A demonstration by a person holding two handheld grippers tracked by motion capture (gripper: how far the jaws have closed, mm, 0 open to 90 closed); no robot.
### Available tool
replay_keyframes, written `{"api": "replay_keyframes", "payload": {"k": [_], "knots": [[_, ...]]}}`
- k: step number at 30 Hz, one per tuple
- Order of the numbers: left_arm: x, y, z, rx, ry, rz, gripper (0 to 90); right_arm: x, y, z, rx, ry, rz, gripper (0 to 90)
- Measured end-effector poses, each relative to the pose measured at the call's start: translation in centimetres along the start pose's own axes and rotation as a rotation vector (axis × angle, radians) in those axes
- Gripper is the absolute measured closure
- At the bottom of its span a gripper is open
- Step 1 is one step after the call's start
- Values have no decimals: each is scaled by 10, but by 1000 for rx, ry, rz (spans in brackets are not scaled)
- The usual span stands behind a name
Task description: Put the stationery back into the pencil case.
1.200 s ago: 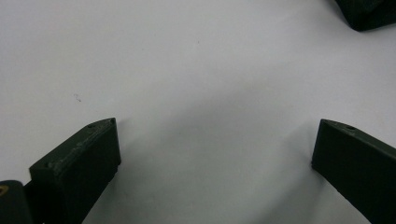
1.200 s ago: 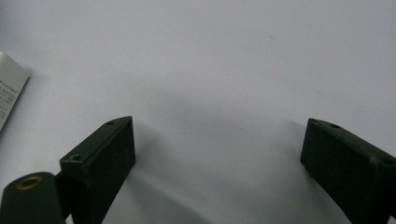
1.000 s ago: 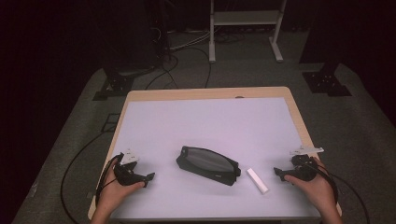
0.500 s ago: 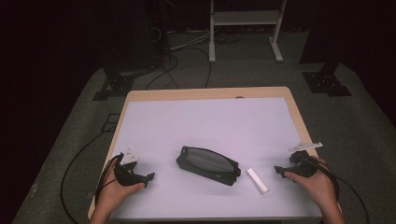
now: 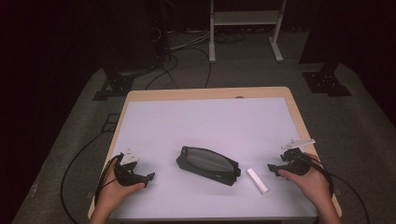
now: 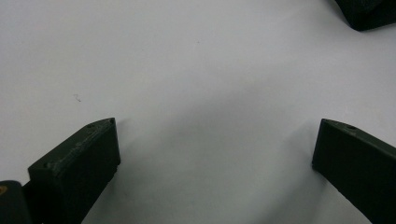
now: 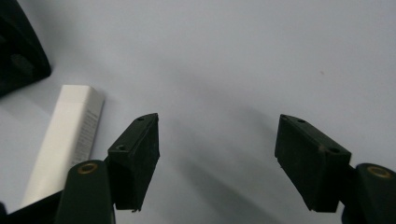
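A white-topped table (image 5: 205, 121) seen from above. Left of a dark pouch (image 5: 208, 164), the left gripper (image 5: 148, 177) rests on the table, jaws spread wide around nothing. The pouch lies near the table's front middle. Just right of it lies a small white box (image 5: 257, 180). Farther right, the right gripper (image 5: 271, 166) rests, jaws wide and empty.

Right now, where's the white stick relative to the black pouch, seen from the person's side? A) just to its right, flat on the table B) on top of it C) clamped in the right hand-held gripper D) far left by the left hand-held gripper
A: the white stick lies flat on the table just right of the black pouch, short of the open right hand-held gripper.
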State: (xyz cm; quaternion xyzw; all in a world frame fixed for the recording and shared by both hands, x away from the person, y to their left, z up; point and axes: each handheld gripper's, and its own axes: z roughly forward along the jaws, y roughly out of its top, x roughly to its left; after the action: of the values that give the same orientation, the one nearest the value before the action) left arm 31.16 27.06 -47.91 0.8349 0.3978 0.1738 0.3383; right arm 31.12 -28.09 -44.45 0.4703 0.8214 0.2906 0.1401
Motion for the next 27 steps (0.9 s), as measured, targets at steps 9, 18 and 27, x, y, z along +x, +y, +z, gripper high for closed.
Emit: {"api": "replay_keyframes", "payload": {"k": [9, 18, 27], "knots": [[0, 0, 0, 0, 0, 1, 0, 14, 11, 0, 6, 42, -26, 346], [0, 0, 0, 0, 0, 1, 0, 32, 21, 2, 16, 89, -52, 379], [0, 0, 0, 0, -1, 0, 0, 44, 19, 6, 44, 123, -63, 409]]}}
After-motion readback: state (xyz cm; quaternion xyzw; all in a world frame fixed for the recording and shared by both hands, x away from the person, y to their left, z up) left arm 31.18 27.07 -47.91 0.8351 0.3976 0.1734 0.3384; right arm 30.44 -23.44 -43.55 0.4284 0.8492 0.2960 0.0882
